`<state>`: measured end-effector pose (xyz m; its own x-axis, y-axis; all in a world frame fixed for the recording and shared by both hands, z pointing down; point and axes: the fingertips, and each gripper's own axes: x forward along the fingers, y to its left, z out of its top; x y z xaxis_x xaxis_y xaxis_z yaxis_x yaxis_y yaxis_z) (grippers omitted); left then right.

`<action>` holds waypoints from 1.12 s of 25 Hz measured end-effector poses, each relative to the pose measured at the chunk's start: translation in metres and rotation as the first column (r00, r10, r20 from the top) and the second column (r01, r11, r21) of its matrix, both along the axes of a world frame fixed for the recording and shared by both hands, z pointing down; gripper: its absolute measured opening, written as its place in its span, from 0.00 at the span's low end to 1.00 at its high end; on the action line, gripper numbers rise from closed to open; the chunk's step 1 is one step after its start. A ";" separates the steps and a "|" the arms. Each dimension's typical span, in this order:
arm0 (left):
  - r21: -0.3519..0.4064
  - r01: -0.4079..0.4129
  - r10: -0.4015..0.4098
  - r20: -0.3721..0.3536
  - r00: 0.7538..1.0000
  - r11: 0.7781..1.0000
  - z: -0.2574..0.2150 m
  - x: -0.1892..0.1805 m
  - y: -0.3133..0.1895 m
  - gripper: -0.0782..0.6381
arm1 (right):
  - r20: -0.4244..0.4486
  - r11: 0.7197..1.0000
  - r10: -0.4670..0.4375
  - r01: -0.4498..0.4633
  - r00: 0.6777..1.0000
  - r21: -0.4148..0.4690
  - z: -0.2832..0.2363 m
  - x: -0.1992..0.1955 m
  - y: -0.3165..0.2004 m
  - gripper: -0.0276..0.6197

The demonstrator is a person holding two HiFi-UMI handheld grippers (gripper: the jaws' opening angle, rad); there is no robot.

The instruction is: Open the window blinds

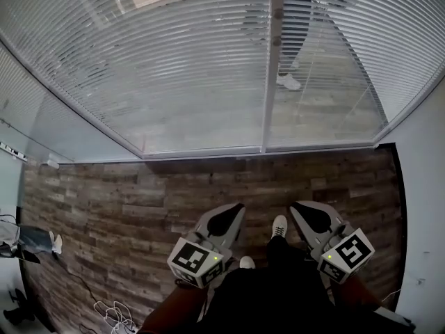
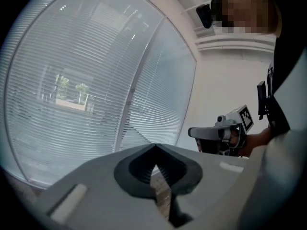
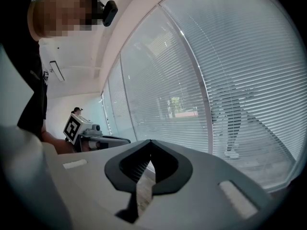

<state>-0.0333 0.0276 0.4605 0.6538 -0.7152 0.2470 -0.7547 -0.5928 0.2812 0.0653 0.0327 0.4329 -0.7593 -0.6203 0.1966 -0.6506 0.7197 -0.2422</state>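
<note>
Both grippers are held low and nearly level, side by side and aimed at the window, which reads as an approach not yet finished. The left gripper (image 1: pixel 235 211) has its jaws brought together with nothing between them, and so does the right gripper (image 1: pixel 300 209). Closed, empty jaws suit carrying the tools forward, since there is nothing to catch yet.

The window blinds (image 1: pixel 195 68) hang ahead of and above both gripper tips, well apart from them. Their slats are lowered across the glass on either side of the window post (image 1: pixel 272 68). The wood-plank floor (image 1: pixel 125 200) lies below the grippers. Thin slanting lines in front of the slats, ahead of the right gripper, may be control wands, but they are too faint to tell.
</note>
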 end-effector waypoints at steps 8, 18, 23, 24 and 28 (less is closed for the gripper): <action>0.033 0.000 0.000 -0.006 1.000 0.999 -0.005 0.058 -0.068 0.11 | 0.044 0.999 -0.010 0.007 0.999 0.054 -0.014 0.056 -0.069 0.09; 0.071 0.059 -0.061 0.025 0.998 0.996 -0.042 0.109 -0.121 0.11 | 0.064 0.993 -0.099 0.094 0.993 0.077 -0.040 0.098 -0.122 0.09; 0.080 0.067 -0.072 0.061 0.996 0.995 -0.046 0.117 -0.121 0.11 | 0.110 0.990 -0.121 0.111 0.987 0.092 -0.042 0.103 -0.121 0.09; 0.082 0.064 -0.069 0.063 0.996 0.995 -0.041 0.117 -0.123 0.11 | 0.117 0.988 -0.125 0.113 0.985 0.101 -0.037 0.102 -0.123 0.09; 0.069 0.057 -0.062 0.073 0.995 0.996 -0.026 0.114 -0.142 0.11 | 0.104 0.992 -0.117 0.111 0.988 0.064 -0.012 0.097 -0.142 0.09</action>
<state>0.0808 -0.1142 0.4350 0.5909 -0.7690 0.2440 -0.8067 -0.5617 0.1837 0.1627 -0.1089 0.4205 -0.8404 -0.5365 0.0764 -0.5360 0.8024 -0.2623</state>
